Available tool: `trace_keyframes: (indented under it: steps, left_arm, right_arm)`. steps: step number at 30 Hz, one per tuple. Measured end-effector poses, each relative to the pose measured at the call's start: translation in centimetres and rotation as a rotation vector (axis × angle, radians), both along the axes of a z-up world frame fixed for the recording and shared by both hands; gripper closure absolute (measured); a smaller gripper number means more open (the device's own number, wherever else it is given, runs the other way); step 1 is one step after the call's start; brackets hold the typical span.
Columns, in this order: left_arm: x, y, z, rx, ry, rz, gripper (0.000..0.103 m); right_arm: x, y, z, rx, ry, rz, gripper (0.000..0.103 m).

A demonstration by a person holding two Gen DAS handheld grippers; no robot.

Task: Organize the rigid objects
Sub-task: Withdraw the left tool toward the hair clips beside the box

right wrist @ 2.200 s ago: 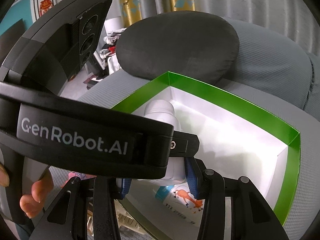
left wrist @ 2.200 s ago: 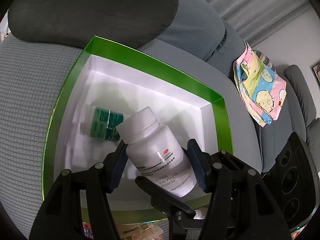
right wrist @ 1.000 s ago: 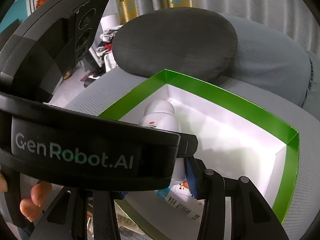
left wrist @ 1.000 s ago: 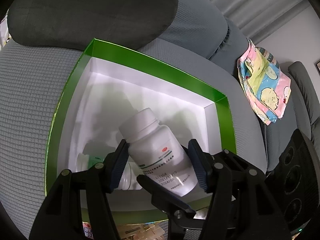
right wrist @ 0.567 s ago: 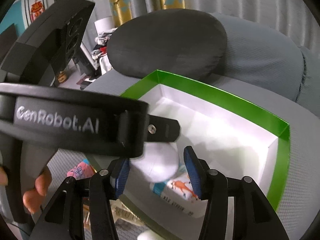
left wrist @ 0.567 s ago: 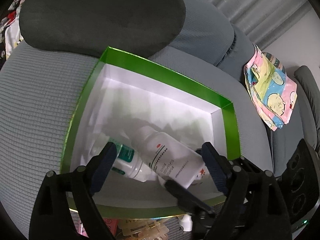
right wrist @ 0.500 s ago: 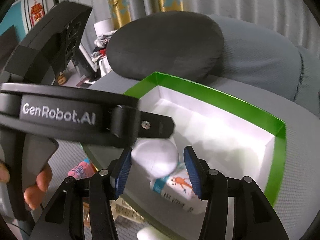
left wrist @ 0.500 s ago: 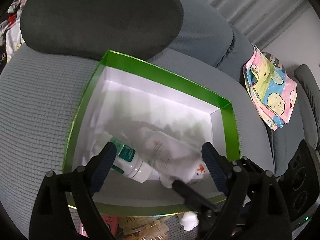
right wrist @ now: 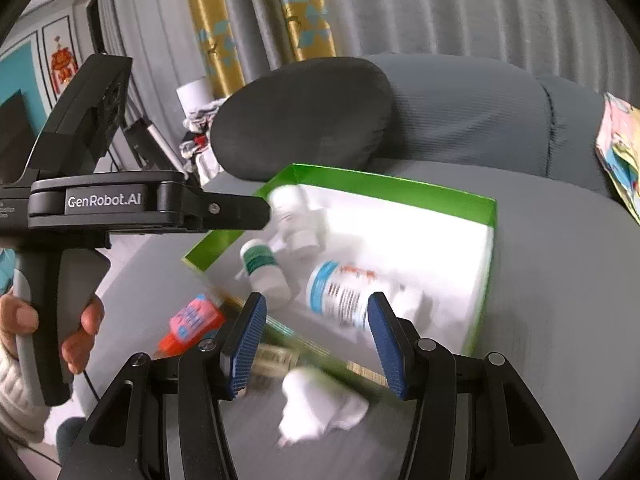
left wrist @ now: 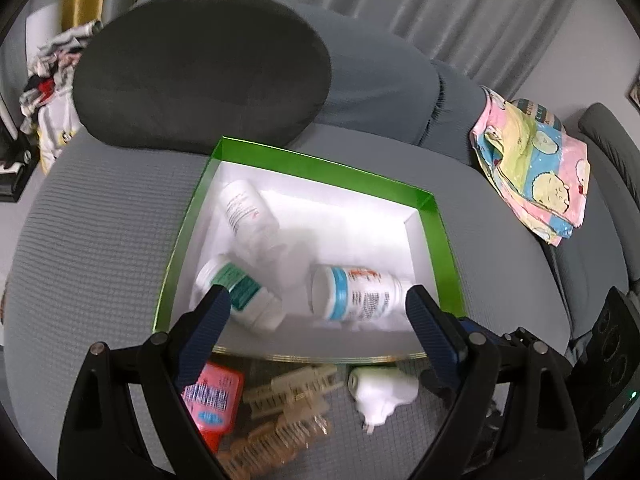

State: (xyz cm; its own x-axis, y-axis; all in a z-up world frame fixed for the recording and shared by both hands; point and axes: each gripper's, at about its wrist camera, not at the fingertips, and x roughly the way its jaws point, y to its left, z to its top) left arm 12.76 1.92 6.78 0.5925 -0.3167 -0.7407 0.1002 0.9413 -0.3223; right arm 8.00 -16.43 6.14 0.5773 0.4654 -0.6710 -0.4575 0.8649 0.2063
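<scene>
A green-rimmed white box [left wrist: 438, 224] lies on the grey sofa seat. Three white pill bottles lie in it: one with a red-marked label [left wrist: 244, 210] at the back left, one with a green label [left wrist: 236, 286] at the front left, one with a blue band [left wrist: 356, 292] at the front right. My left gripper [left wrist: 316, 312] is open and empty above the box's front edge. My right gripper [right wrist: 316, 336] is open and empty, just in front of the box [right wrist: 490, 208]. The blue-band bottle [right wrist: 340, 294] shows there too.
In front of the box lie a red packet [left wrist: 212, 400], beige hair clips [left wrist: 288, 392] and a white plug [left wrist: 382, 390]. A dark round cushion [left wrist: 200, 68] sits behind the box. A patterned cloth [left wrist: 536, 168] lies at the right.
My left gripper opened and let the red-marked bottle fall into the box. My right gripper opened and let go of the blue-band bottle. Both grippers pulled back toward me.
</scene>
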Motion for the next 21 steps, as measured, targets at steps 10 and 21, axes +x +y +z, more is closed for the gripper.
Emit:
trace_keyframes:
  steps: [10,21]
  left_arm:
    - [-7.2,-0.3,0.0,0.081,-0.048,-0.006,0.014]
    - [-12.5,6.5,-3.2,-0.042,0.036,0.152,0.014]
  right_arm:
    - [-5.8,-2.0,0.9,0.071,0.026,-0.027,0.049]
    - [-9.1,-2.3,-0.8,0.068,0.081,-0.009,0.045]
